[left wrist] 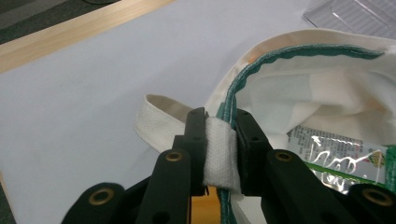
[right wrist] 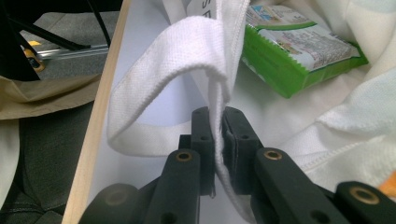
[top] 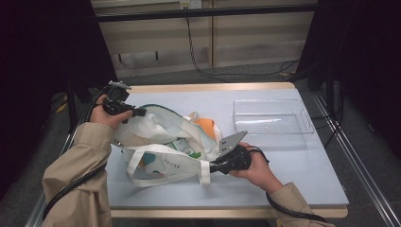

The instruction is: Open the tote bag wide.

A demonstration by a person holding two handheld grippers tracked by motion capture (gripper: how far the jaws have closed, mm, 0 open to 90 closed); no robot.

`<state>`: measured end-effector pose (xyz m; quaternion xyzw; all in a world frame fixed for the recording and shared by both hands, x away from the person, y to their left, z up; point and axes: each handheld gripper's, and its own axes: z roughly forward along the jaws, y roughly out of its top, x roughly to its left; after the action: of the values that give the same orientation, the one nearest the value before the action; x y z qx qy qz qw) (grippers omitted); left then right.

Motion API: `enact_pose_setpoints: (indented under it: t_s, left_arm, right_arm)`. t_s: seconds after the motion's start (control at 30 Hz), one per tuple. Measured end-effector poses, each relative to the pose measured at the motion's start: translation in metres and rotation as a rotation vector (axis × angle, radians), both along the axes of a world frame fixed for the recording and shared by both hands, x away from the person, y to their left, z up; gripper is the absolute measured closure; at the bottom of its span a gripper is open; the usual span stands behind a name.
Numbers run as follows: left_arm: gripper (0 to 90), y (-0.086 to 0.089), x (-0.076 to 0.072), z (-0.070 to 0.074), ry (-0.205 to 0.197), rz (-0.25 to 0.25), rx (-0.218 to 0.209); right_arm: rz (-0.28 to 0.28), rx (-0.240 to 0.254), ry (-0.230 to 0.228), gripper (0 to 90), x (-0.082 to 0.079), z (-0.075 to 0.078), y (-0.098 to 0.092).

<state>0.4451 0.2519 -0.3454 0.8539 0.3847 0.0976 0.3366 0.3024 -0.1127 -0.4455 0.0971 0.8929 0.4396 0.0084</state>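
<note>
Tote bag point(top: 163, 142) of cream canvas lies slumped on its side on the pale blue table point(top: 293, 175), left of centre, its long axis running from the near edge toward the far left corner and its green-trimmed mouth facing up and to the right. The left gripper point(top: 138, 112), at the bag's far end, has clamped its jaws on the folded rim where a handle strap point(left wrist: 161, 122) is stitched on, the cloth squeezed between the pads. The right gripper point(top: 211, 167), at the near right, pinches the other white strap point(right wrist: 187, 60) just as tightly, that strap looping up and away from the jaws.

Inside the open mouth lies a green snack packet point(right wrist: 299, 51) with small printed text too fine to read; a second, clear-windowed wrapper point(left wrist: 336, 151) carries white lettering that cannot be made out. The word "HOUSE" is printed on the bag's near side in the high view. A clear plastic tray point(top: 273, 122) stands on the table's far right, well apart from the bag. Beige sleeves point(top: 80, 179) frame the scene from below.
</note>
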Motion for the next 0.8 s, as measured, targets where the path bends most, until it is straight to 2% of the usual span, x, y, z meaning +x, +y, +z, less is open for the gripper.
enact_pose_setpoints:
  t_s: [0.17,0.2,0.3,0.33,0.37,0.53,0.8]
  left_arm:
    - [77.6,0.0,0.007,-0.005,0.014,0.022,-0.014]
    - [77.6,0.001,0.009,-0.006,0.012,0.022,0.0]
    - [77.6,0.001,0.012,-0.011,0.017,0.041,-0.015]
    - [77.6,0.001,0.012,-0.013,0.013,0.047,-0.004]
    - [77.6,0.002,0.013,-0.014,0.018,0.034,-0.001]
    - [77.6,0.002,0.016,-0.02,0.017,0.041,0.007]
    - [77.7,0.005,0.02,-0.032,0.025,0.053,-0.004]
  right_arm:
    - [0.005,0.005,0.006,83.7,-0.001,-0.003,-0.001]
    - [0.005,0.008,0.003,83.7,-0.001,-0.004,-0.001]
    - [0.006,0.006,-0.002,83.8,-0.001,-0.006,0.0]
    - [0.006,0.006,-0.002,83.8,-0.001,-0.006,0.0]
    - [0.007,0.008,-0.005,83.8,-0.001,-0.006,0.0]
    - [0.003,0.009,-0.006,83.7,-0.001,-0.008,-0.001]
    - [-0.005,0.004,-0.006,83.5,0.0,-0.01,-0.001]
